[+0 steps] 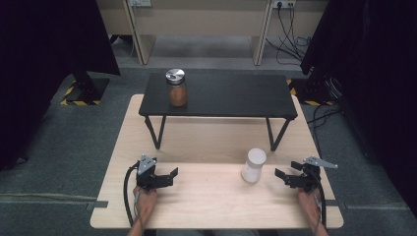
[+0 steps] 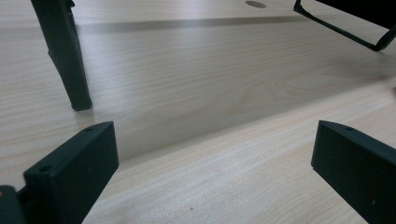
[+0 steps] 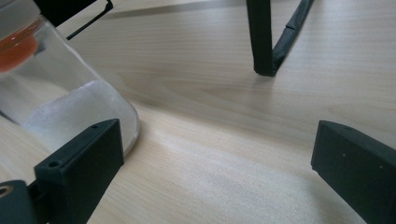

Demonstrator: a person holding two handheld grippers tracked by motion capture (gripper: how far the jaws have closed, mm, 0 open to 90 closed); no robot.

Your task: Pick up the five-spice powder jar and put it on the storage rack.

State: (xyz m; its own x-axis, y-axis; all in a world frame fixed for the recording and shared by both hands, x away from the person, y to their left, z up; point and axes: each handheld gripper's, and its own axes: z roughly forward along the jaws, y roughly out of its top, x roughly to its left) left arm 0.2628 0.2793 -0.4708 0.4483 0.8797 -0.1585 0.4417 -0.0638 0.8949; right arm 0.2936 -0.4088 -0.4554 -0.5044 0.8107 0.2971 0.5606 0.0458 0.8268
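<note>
A clear jar with a white lid and white powder stands on the wooden table, front right of centre. My right gripper lies just to its right, open, jaws pointing at it with a small gap. In the right gripper view the jar is at the left, beside the left jaw and outside my right gripper. A second jar with a silver lid and brown contents stands on the black shelf. My left gripper rests open at the front left, and in its own view my left gripper holds nothing.
The black shelf stands on thin legs across the back half of the table. One shelf leg is close ahead of the left gripper, another shelf leg ahead of the right. Dark curtains and cables surround the table.
</note>
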